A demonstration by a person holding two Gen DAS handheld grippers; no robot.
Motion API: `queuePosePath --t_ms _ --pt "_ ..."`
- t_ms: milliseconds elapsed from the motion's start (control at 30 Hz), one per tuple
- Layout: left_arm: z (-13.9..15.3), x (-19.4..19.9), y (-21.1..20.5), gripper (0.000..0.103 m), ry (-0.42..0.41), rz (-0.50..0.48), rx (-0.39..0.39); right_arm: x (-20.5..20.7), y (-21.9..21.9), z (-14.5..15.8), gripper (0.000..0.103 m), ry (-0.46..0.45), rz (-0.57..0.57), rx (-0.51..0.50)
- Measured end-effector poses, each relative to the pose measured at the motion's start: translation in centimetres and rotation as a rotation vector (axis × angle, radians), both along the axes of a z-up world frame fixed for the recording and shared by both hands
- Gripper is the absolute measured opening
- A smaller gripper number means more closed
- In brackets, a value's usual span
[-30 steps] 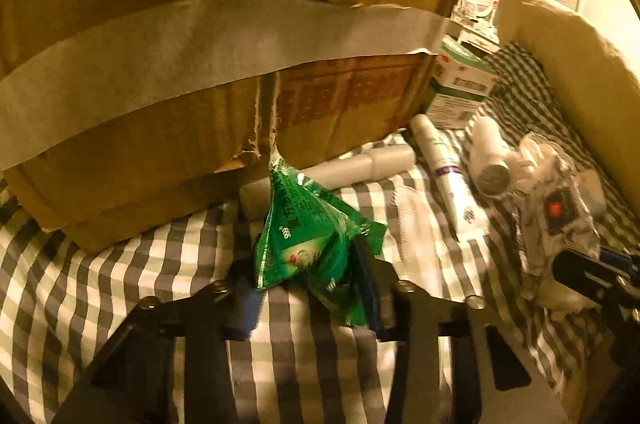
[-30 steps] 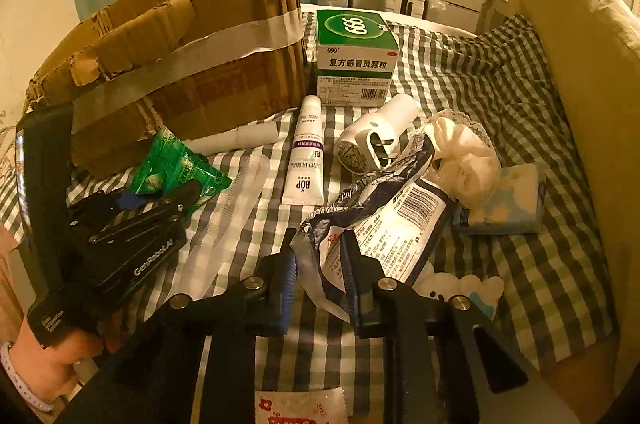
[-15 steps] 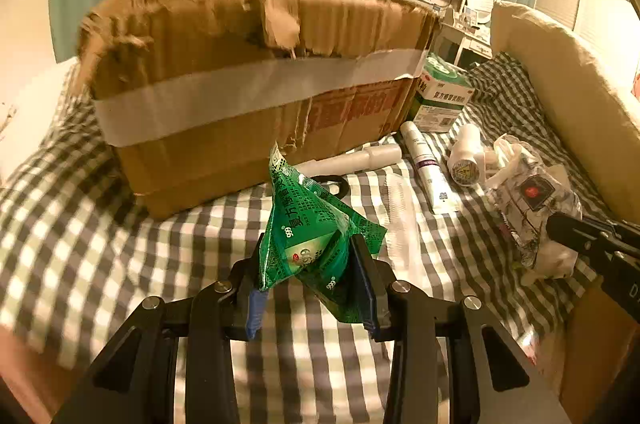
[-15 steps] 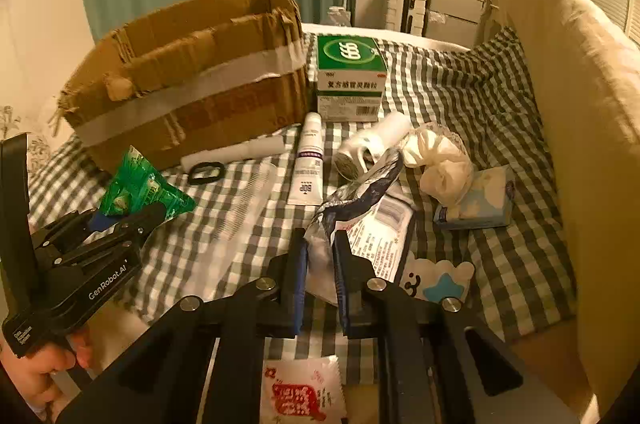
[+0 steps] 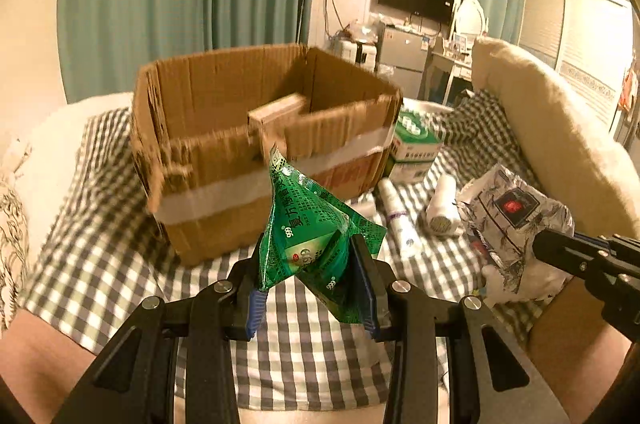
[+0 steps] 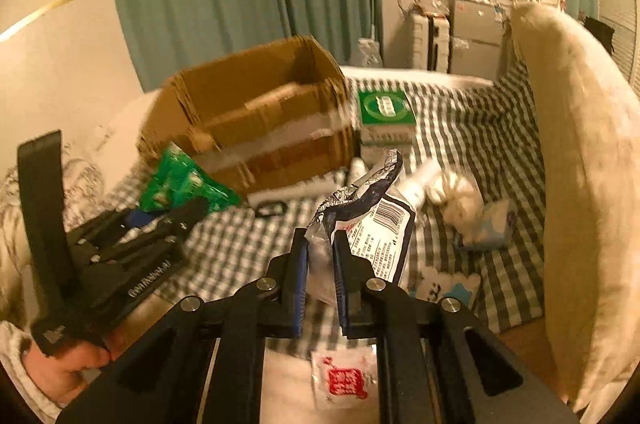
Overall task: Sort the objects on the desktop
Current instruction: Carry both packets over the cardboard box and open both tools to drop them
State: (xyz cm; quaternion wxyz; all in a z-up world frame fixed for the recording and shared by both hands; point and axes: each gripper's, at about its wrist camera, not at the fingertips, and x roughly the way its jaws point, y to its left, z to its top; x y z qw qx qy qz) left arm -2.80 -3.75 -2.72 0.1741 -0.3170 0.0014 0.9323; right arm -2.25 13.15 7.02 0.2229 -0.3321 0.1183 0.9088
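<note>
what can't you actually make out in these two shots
- Cardboard box floor: both views, its front wall hides it.
- Green sachets small print: left wrist view, crumpled.
- Silver packet lower end: right wrist view, jaws cover it.
- Medicine box label: both views, motion blur.

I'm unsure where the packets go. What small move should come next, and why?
Probably carry the left tool forward over the cardboard box: it grips the green packet, lifted off the checked cloth, and the box stands open just ahead.
</note>
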Motion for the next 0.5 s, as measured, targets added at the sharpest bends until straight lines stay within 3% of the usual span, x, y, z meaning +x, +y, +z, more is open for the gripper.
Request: queuePosePath --t_ms 267,500 --pt "4.9 -0.8 -2.4 0.038 0.063 0.046 0.043 -4.1 -0.5 4.8 0.012 0.103 0.109 0.024" --pt "8.8 -5.1 -4.0 0.038 0.115 0.073 0.050 -10.1 0.6 7.2 0.012 0.183 0.201 0.012"
